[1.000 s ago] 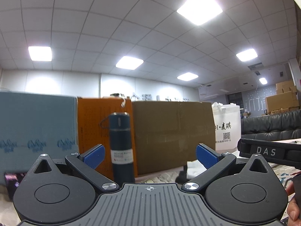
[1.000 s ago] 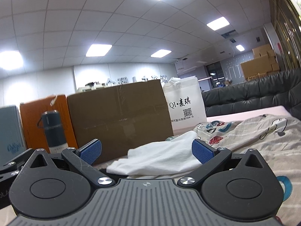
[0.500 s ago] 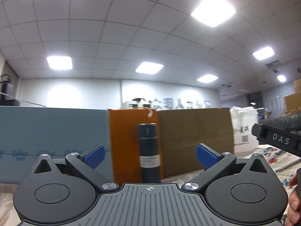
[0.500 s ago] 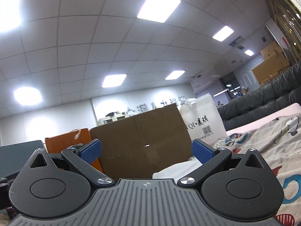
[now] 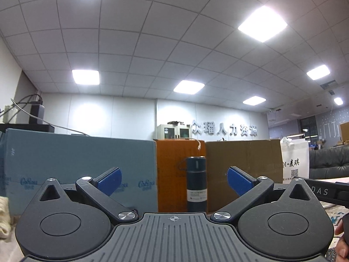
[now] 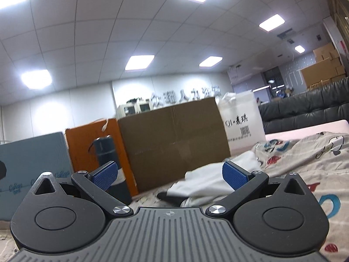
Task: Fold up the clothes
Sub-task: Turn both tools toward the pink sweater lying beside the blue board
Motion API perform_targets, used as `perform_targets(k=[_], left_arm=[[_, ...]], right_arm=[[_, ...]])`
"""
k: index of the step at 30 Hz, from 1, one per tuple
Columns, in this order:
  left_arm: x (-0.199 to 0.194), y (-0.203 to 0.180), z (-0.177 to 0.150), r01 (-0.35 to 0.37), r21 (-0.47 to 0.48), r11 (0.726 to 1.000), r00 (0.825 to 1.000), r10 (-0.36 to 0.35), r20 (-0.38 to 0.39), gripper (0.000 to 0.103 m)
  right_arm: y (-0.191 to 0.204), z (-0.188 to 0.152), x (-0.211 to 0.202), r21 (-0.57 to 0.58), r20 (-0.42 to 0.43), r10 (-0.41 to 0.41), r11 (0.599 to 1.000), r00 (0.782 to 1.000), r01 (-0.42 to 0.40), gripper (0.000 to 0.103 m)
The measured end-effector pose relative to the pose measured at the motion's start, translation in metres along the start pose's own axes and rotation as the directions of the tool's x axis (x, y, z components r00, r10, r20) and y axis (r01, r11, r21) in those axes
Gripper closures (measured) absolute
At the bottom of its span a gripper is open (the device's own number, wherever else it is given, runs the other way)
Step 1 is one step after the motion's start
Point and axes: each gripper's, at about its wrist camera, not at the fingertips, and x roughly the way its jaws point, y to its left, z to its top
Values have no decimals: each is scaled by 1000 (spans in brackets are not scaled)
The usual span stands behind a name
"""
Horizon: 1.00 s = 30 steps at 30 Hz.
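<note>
A crumpled white garment [image 6: 209,181] lies on the patterned bedsheet [image 6: 305,159], with something dark [image 6: 168,196] under its near edge. My right gripper [image 6: 170,176] stands open just short of it, nothing between its blue pads [image 6: 234,178]. In the left wrist view no clothing shows in front; my left gripper [image 5: 173,180] is open and empty, tilted up toward the boxes and the ceiling. A cream knitted fabric [image 5: 4,216] peeks in at the far left edge.
A row stands at the back: a blue-grey box [image 5: 82,163], an orange box [image 5: 172,174], a dark flask [image 5: 196,183], a brown carton [image 6: 174,144], a white bag [image 6: 242,124]. A black sofa [image 6: 305,113] is at right. A hand [image 5: 342,242] and the other gripper's "DAS" part [image 5: 322,191] show at right.
The left view has swung leftward, so the flask and boxes slid right in it. The right gripper pitched up half a second ago and has come back down, bringing more of the garment and the flask into view.
</note>
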Motion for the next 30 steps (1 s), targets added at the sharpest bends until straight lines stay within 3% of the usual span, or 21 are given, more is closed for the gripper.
perform_targets(k=[8,11,14,17,20,22,24,27,30], left_arm=[[-15,42,-1,-63,17,998,998,63,-16,0],[-23,64,0,-117,25,993,993,117,-17,0],[-33,89,3,-178,27,984,984,178,-15,0],[-45,119,7,-250,21,968,968,250,-17,0],[-60,153,12,-341,26,940,940,342,-18,0],[-71,176,15,-407,41,912,913,408,-14,0],[-82,199,18,-473,53,880,881,474,-7,0],[-103,242,26,-593,16,805,805,593,-6,0],[-126,289,32,-694,-77,715,719,695,-25,0]], right_arm=[[41,-4,-10,-28,-76,70,997,995,-72,0],[64,-6,-10,-43,-121,113,992,986,-119,0],[89,-9,-10,-56,-172,154,985,973,-166,0],[120,-11,-13,-49,-241,249,962,938,-268,0],[156,-17,-21,-62,-288,375,911,881,-408,0],[181,-23,-26,-54,-332,477,852,814,-521,0],[205,-29,-32,-40,-374,569,779,733,-625,0],[243,-39,-38,2,-440,667,670,601,-743,0],[279,-46,-38,59,-473,721,599,506,-798,2]])
